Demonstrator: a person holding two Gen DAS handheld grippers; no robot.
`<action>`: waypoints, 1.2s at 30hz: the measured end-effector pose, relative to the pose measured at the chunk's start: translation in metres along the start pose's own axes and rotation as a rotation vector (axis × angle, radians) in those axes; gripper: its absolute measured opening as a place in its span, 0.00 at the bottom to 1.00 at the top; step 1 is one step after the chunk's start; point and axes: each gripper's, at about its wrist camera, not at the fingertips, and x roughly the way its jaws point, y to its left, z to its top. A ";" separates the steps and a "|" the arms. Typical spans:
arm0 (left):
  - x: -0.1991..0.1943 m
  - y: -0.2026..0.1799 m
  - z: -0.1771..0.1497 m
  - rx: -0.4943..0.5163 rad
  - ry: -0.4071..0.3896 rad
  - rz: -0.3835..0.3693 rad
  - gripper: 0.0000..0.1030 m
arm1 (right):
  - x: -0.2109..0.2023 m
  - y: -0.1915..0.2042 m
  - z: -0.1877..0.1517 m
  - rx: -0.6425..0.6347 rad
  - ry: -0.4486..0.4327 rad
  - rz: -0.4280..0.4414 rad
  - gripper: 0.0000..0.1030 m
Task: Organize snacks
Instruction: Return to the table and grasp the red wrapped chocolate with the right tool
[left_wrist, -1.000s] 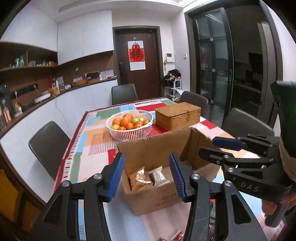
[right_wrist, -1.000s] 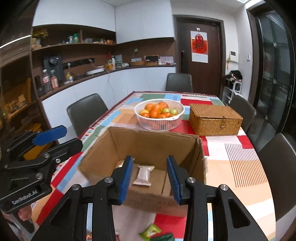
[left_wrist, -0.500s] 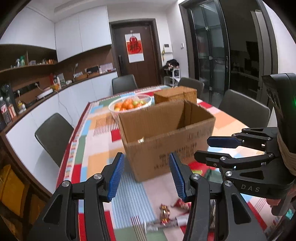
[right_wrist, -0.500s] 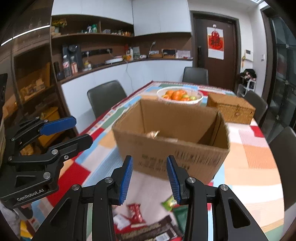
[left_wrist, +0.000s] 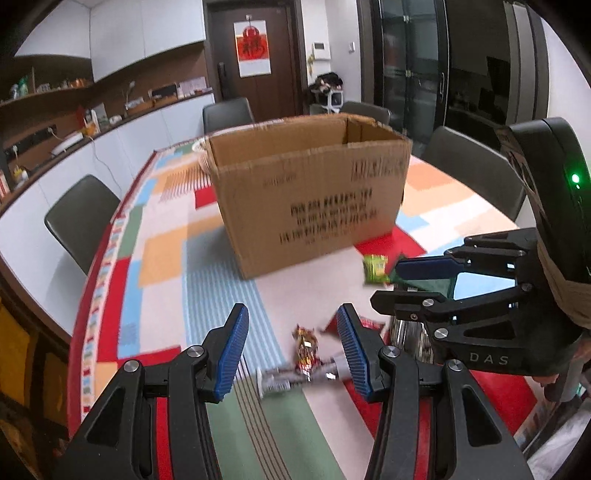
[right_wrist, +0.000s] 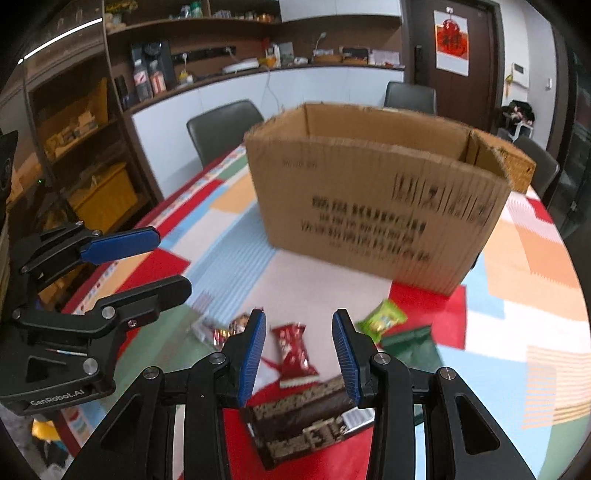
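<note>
Snacks lie scattered on the patchwork tablecloth, all on the near side of the big open cardboard box that stands on it. Largest is a dark chocolate-coloured packet, farthest from the box. A dark green pouch and a light green packet lie just short of the box's near right corner. A red wrapper sits between them and a small red-and-gold sweet. The left gripper and the right gripper hang above the snacks, both with jaws spread and holding nothing.
</note>
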 end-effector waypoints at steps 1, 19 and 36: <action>0.002 0.000 -0.004 0.002 0.007 -0.005 0.48 | 0.004 0.001 -0.002 -0.001 0.013 0.004 0.38; 0.049 0.009 -0.030 -0.056 0.145 -0.105 0.40 | 0.060 0.001 -0.018 0.002 0.169 0.025 0.37; 0.086 0.007 -0.026 -0.083 0.202 -0.155 0.27 | 0.087 0.000 -0.016 0.011 0.207 0.035 0.30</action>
